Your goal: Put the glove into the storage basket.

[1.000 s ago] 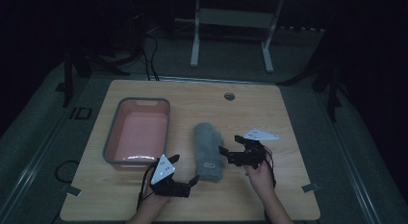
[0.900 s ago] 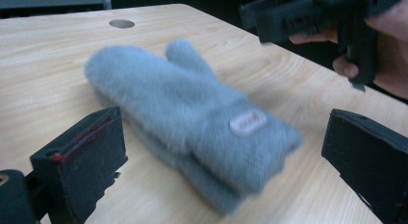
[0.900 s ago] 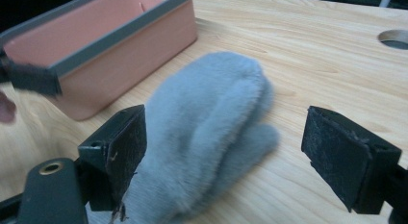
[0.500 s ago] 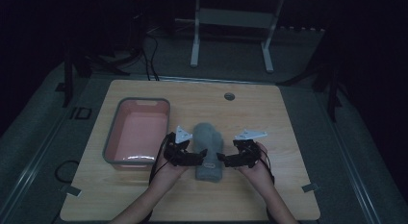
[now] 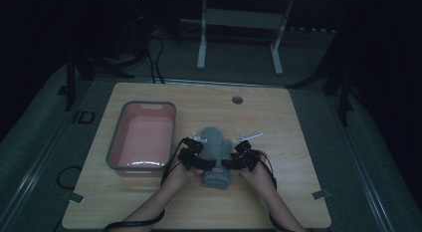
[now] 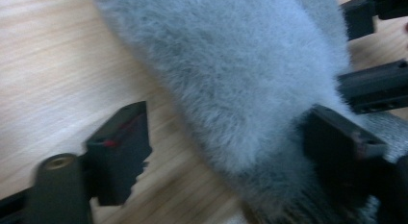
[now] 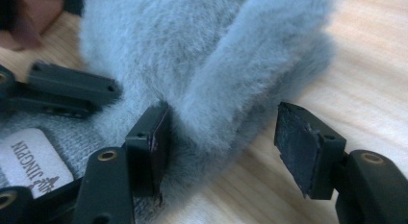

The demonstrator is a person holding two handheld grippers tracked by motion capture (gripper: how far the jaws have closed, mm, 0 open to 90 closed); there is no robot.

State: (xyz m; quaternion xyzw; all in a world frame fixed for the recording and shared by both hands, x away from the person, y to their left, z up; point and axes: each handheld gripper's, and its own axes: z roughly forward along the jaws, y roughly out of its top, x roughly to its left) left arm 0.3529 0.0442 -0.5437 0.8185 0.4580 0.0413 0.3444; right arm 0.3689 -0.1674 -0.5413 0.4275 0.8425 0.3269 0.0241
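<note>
A grey fluffy mitten [image 5: 215,142] with a knit cuff lies on the wooden table [image 5: 293,132], cuff toward the person. My left gripper [image 5: 203,163] is at its left side near the cuff, and my right gripper [image 5: 230,163] is at its right side. In the left gripper view the left gripper [image 6: 228,154] is open, with the mitten's [image 6: 231,65] fluffy edge between the jaws. In the right gripper view the right gripper [image 7: 228,147] is open around the mitten's [image 7: 192,51] other edge. A white label [image 7: 33,156] shows on the cuff.
A pink tray [image 5: 115,142] with a grey rim stands on the table left of the mitten, close to the left hand. A small round grommet [image 5: 237,99] sits near the far edge. Bare wood lies to the right and in front.
The left gripper has come up from the table's front to the mitten's left side. The right gripper has shifted in against its right side. Both now straddle the mitten's edges.
</note>
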